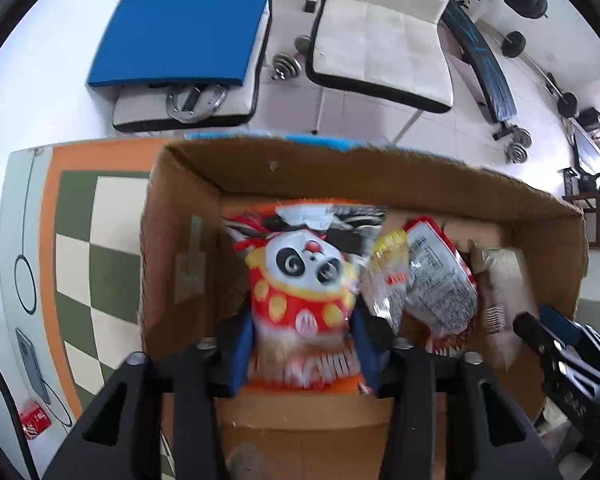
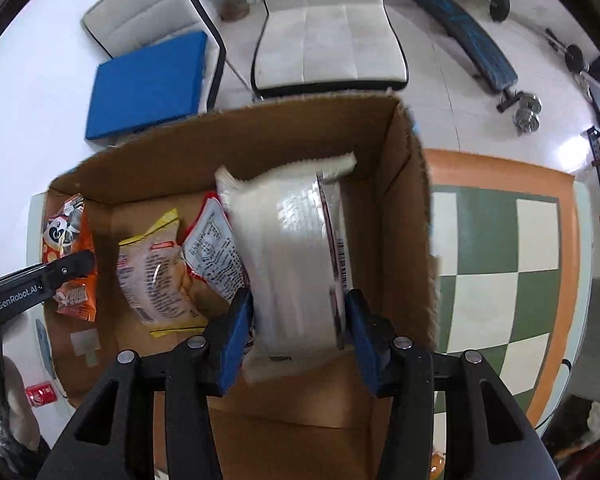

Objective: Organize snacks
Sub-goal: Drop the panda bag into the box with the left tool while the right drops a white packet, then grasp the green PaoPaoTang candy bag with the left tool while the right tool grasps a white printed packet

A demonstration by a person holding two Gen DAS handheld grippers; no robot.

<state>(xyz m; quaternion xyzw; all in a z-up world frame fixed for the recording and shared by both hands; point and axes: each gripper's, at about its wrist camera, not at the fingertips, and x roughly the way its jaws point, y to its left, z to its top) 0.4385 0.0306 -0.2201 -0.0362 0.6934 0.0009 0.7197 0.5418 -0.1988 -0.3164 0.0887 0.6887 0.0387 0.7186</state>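
At nine o'clock in the right wrist view, "GenRobot.AI" reads white on the left gripper [image 1: 304,344], which pinches the orange panda snack bag [image 1: 304,280] over the cardboard box [image 1: 380,184]. Toward twelve o'clock on the box floor lie a yellow-edged packet [image 2: 156,276] and a red-edged packet [image 2: 216,256], touching, small print illegible. At three o'clock the right gripper [image 2: 298,336] clamps a white pouch [image 2: 288,256], barcode side just beside the box's right wall, bare floor behind.

This is a lived-in home room doubling as a gym: white padded chairs [image 1: 380,40], a weight bench [image 1: 480,52], dumbbells [image 1: 286,66] on tiled floor [image 1: 340,112], and a checkered tabletop [image 2: 496,264].
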